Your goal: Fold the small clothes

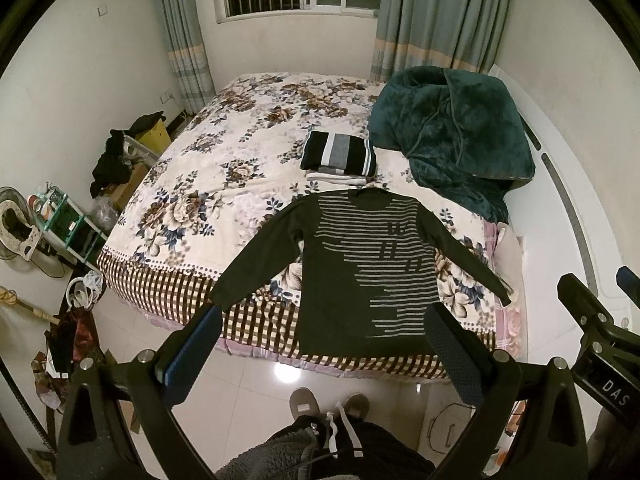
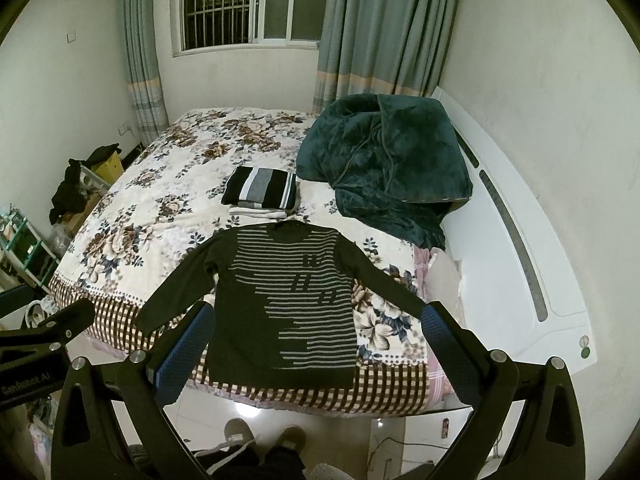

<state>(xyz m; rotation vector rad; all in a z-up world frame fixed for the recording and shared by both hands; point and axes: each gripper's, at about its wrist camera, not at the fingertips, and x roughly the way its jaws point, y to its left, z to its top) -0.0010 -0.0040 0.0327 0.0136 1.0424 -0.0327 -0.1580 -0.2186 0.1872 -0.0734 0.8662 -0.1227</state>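
Nearest: left hand-held gripper (image 1: 324, 344) and right hand-held gripper (image 2: 320, 344), both held above the floor short of the bed (image 2: 132, 216), jaws spread wide, gripping nothing. Next: one dark striped sweater (image 2: 280, 300), face up and flat near the bed's front edge, sleeves splayed outward, hem toward the person; likely first step is pinching each sleeve at the cuff and laying it across the chest without dragging the body. Beyond: folded striped garment (image 2: 260, 188) on a pale folded piece, then rumpled teal blanket (image 2: 384, 164).

Both grippers (image 1: 324, 344) (image 2: 318, 342) raised (fingers spread).
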